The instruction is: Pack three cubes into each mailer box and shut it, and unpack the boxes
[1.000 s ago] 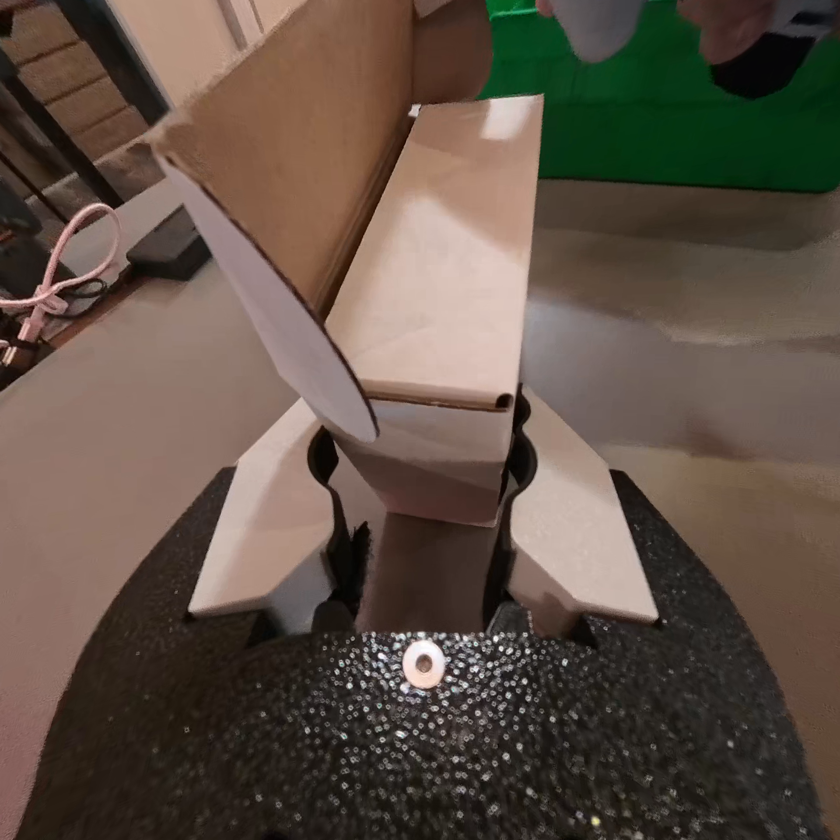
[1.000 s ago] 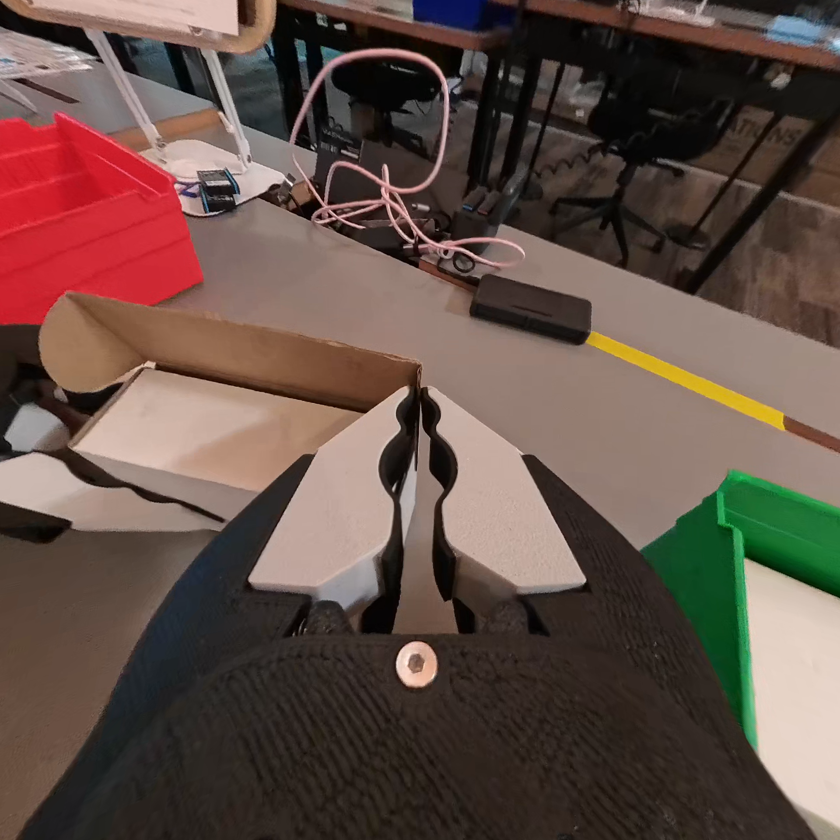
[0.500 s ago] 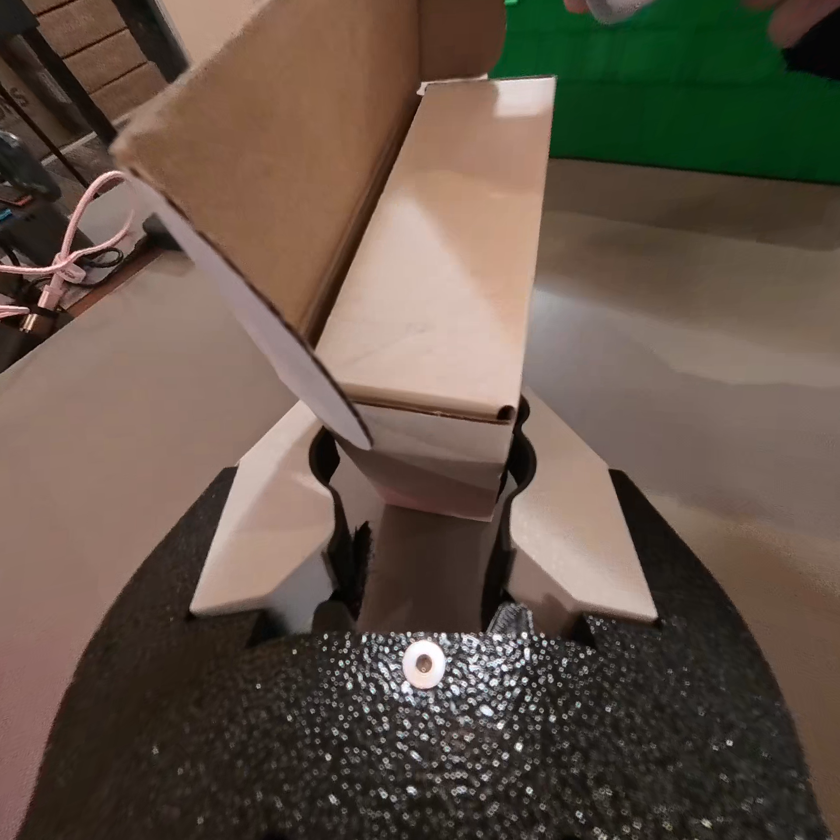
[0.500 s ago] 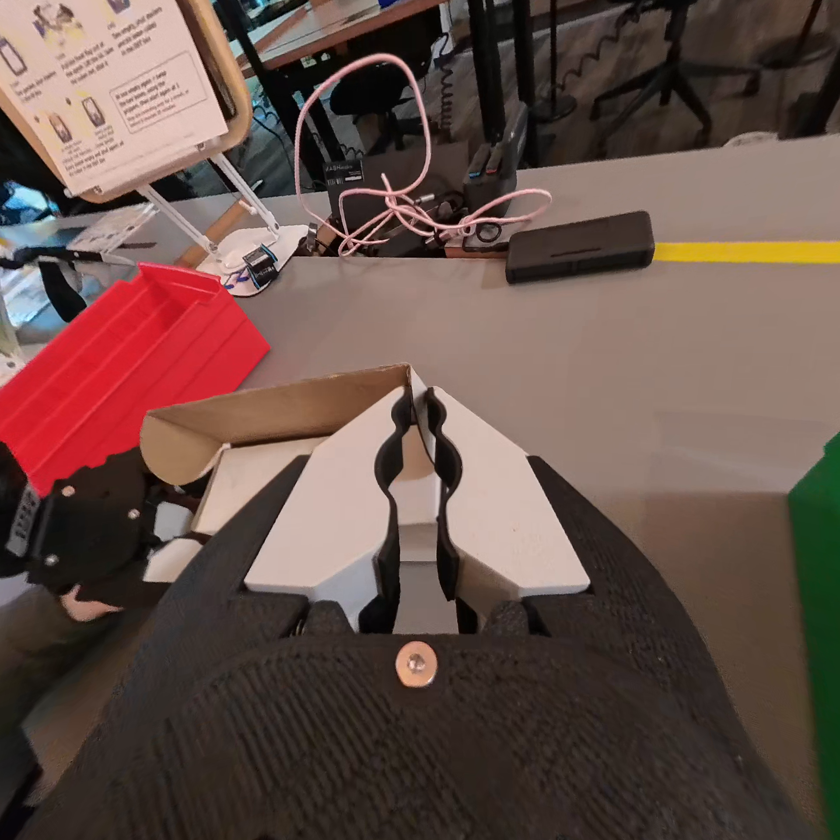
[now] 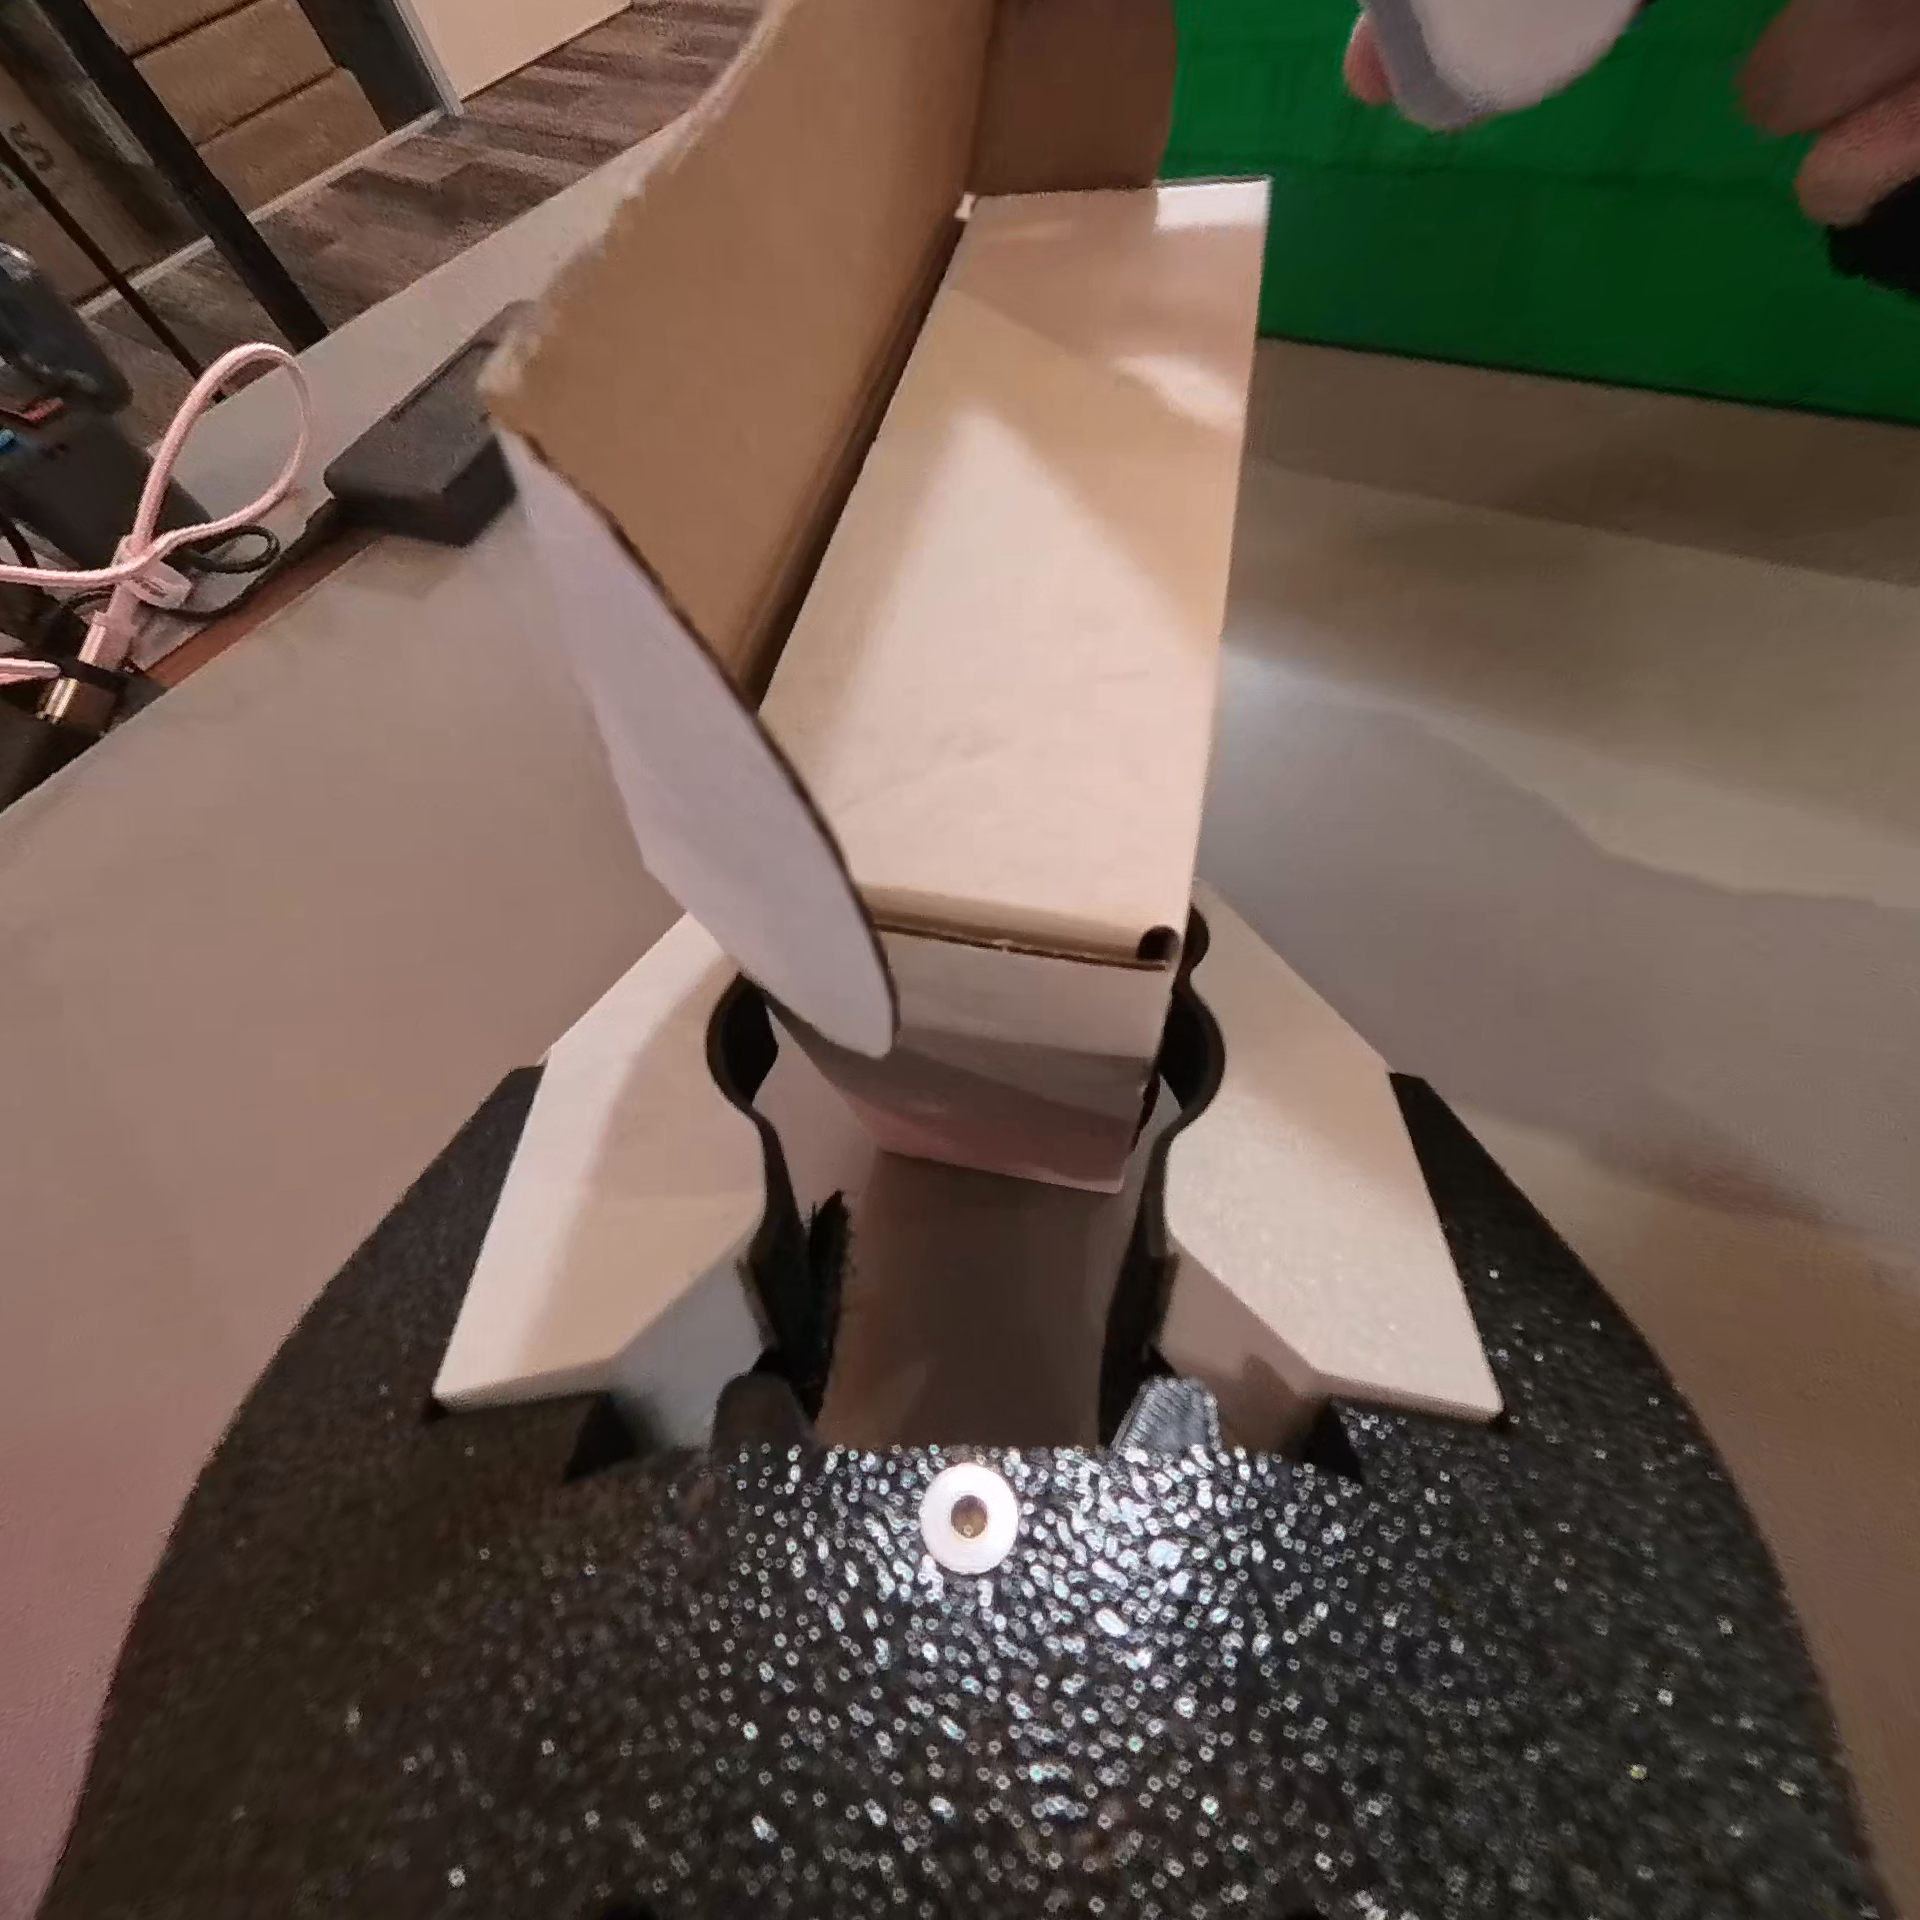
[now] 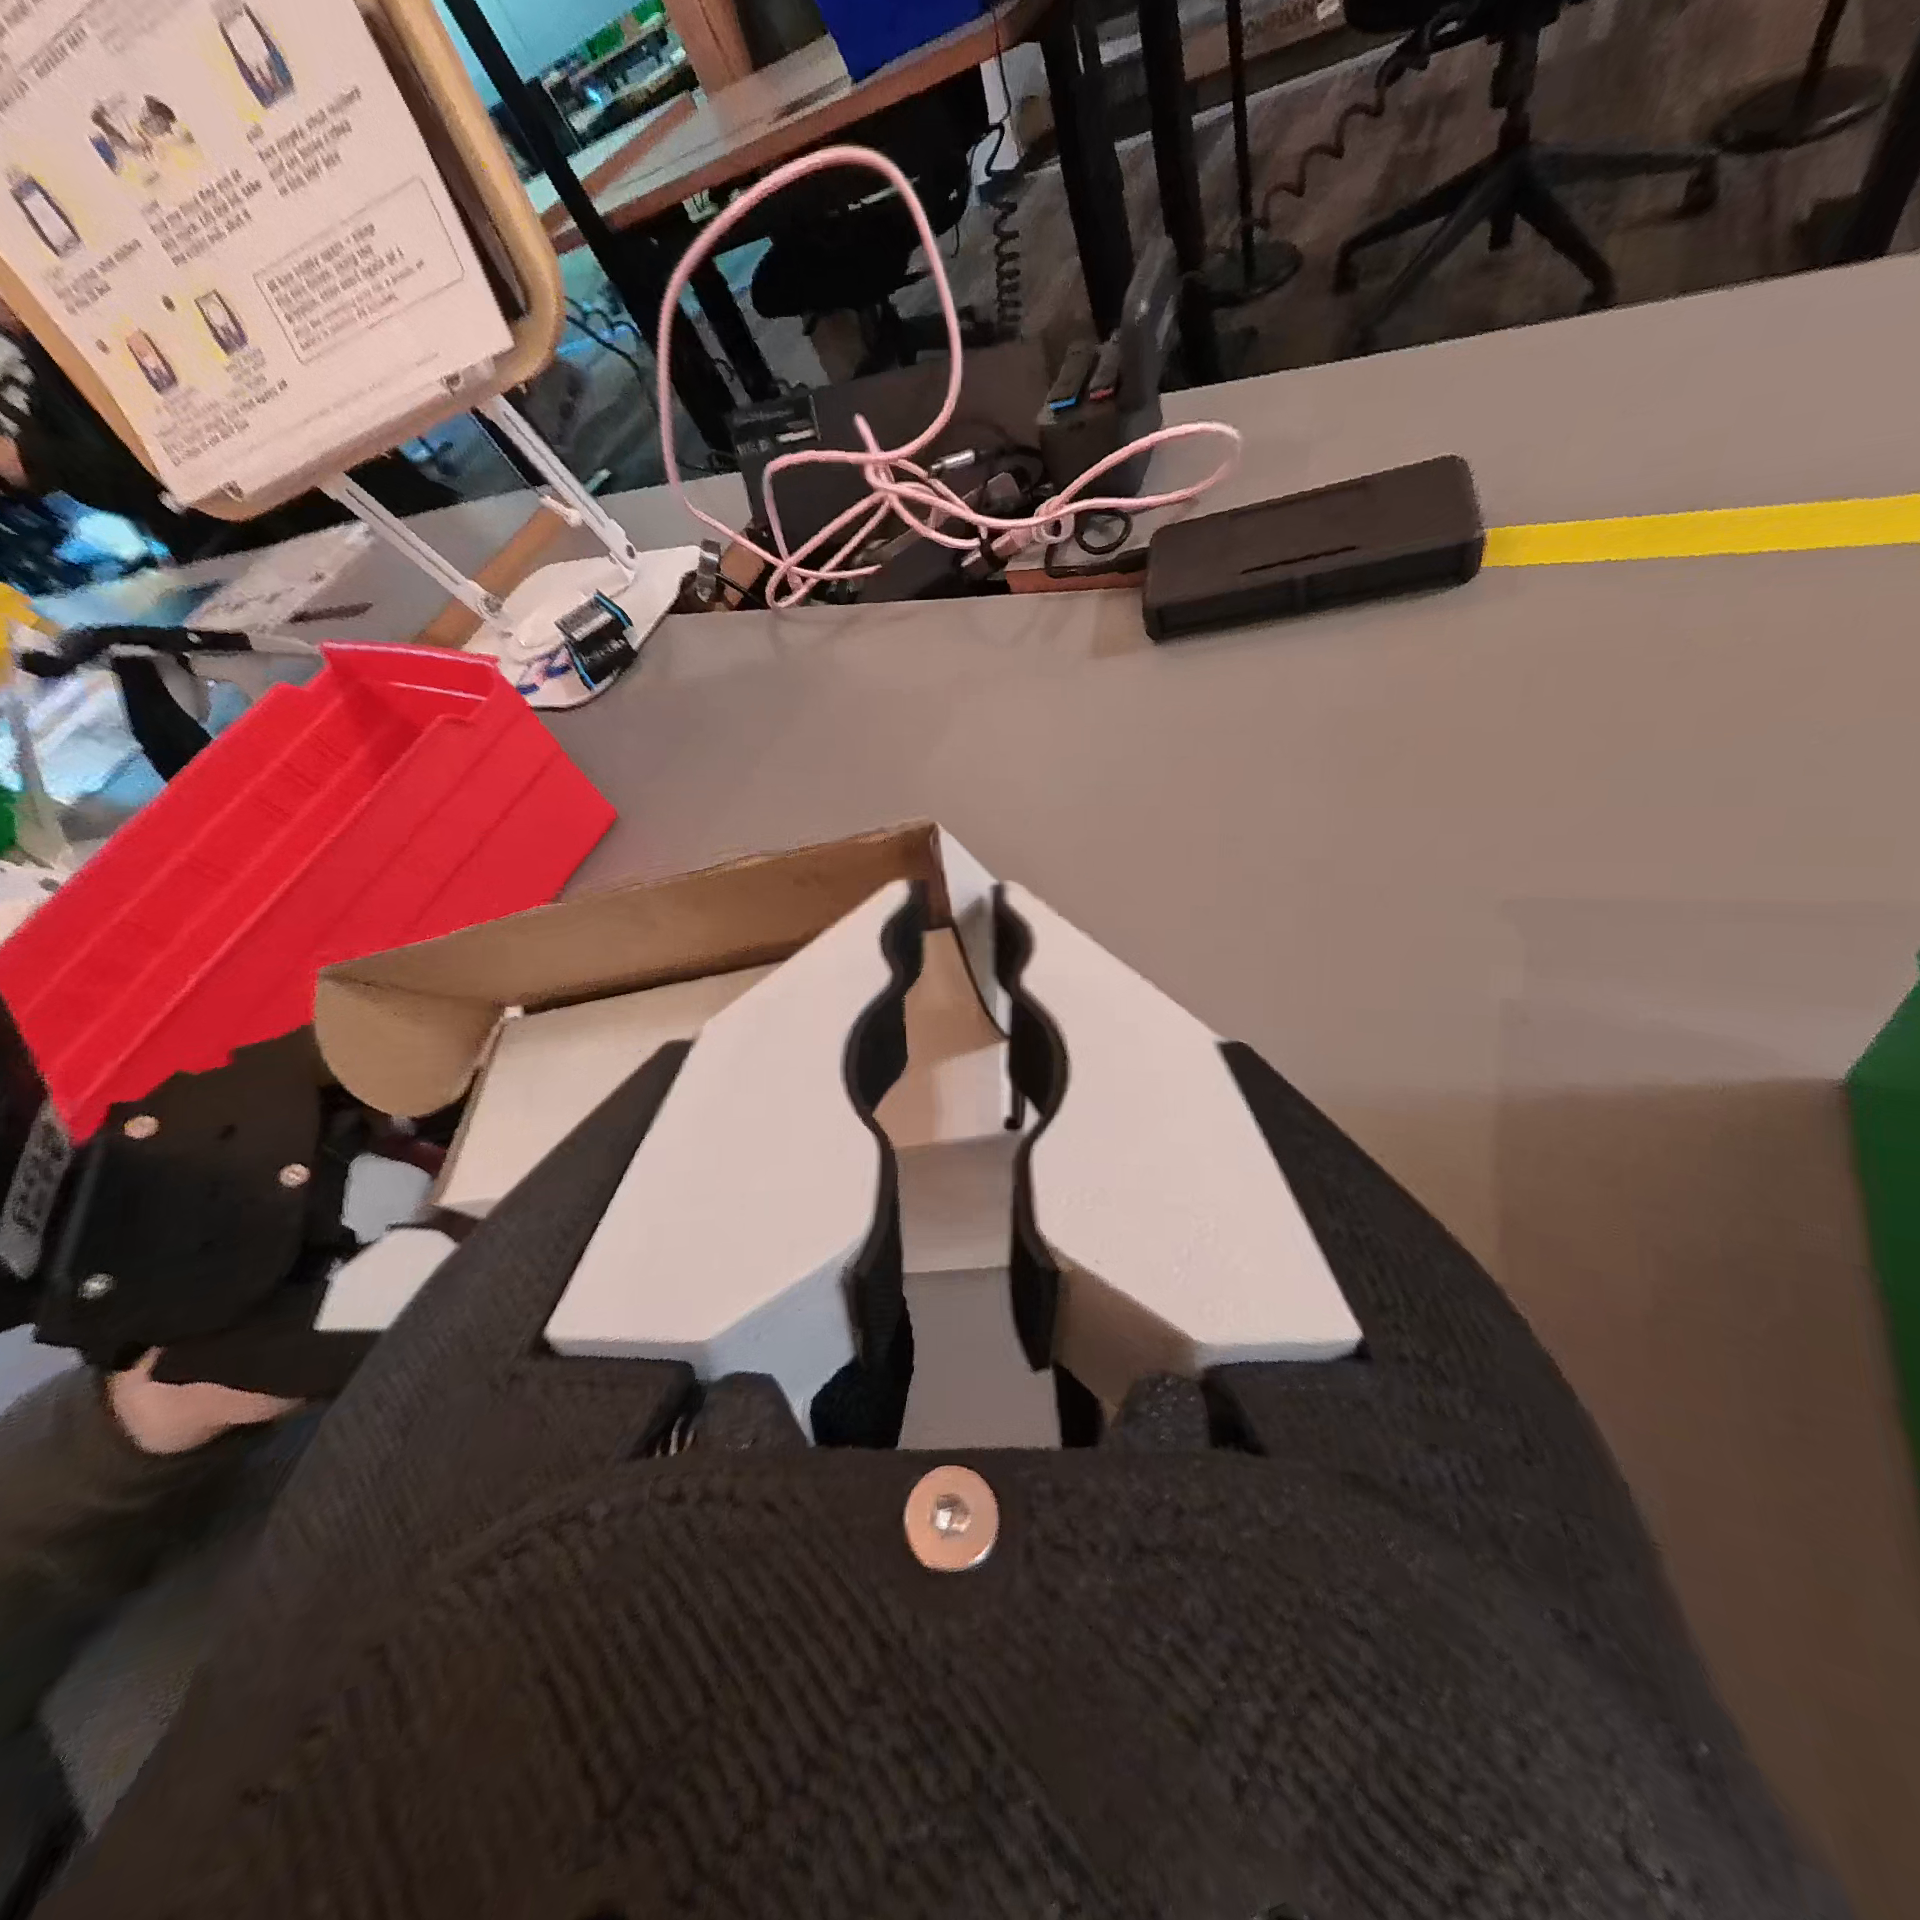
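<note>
- Left wrist view: the left gripper (image 5: 961, 997) is clenched on the near end of a white mailer box (image 5: 1049, 582), one finger against each side of the box end.
- The mailer box runs away from the camera along the fingers, above the grey table (image 5: 291, 935); its top panel lies flat over the body.
- A brown cardboard front flap (image 5: 769, 343) stands up along the left edge of the box, and a rounded white tab (image 5: 717, 800) hangs from it down over the near left corner.
- Past the far end of the box there is a green bin (image 5: 1558, 239); part of the right gripper (image 5: 1423, 52) and a person's fingers show at the top right corner.
- Right wrist view: the right gripper (image 6: 956, 914) has its jaws parted by a narrow gap, with the upright corner of the front flap (image 6: 940, 883) between the fingertips; whether the pads press on it cannot be told.
- The left gripper (image 6: 187, 1195) shows at the left edge, at the other end of the box.
- A red bin (image 6: 291, 831) lies on the table behind the box, a black case (image 6: 1309, 545) and pink cable (image 6: 831, 343) farther back, and a yellow tape line (image 6: 1704, 525) to the right.
</note>
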